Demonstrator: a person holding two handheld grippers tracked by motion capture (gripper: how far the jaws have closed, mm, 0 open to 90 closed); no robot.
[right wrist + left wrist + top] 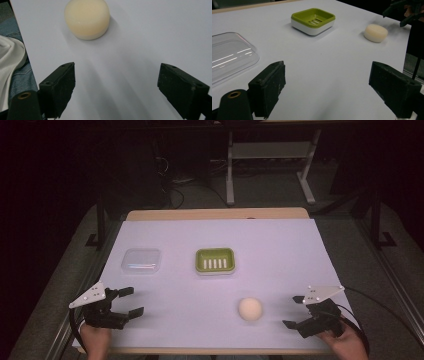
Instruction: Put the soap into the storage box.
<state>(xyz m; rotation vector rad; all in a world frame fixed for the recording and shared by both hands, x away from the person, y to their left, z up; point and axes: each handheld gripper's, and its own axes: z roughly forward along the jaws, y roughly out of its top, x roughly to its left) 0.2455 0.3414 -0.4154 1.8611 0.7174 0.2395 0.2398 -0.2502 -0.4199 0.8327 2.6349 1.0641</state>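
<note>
A round cream soap bar (250, 309) lies on the white table cover (280, 250), near the front right. In the right gripper view the soap bar (87, 18) sits just ahead of my open jaws. A green soap dish (215, 260) on a white base stands mid-table, and the soap dish (313, 20) is empty in the left gripper view. A clear plastic lid (141, 260) lies left of it. My left gripper (130, 301) is open at the front left, holding nothing. My right gripper (294, 311) is open at the front right, a short way right of the soap.
The table's front edge (210, 351) runs just behind both hands. Dark floor, cables and a white desk frame (270, 165) lie beyond the far edge. In the right gripper view, clothing (11, 65) is visible past the table's edge.
</note>
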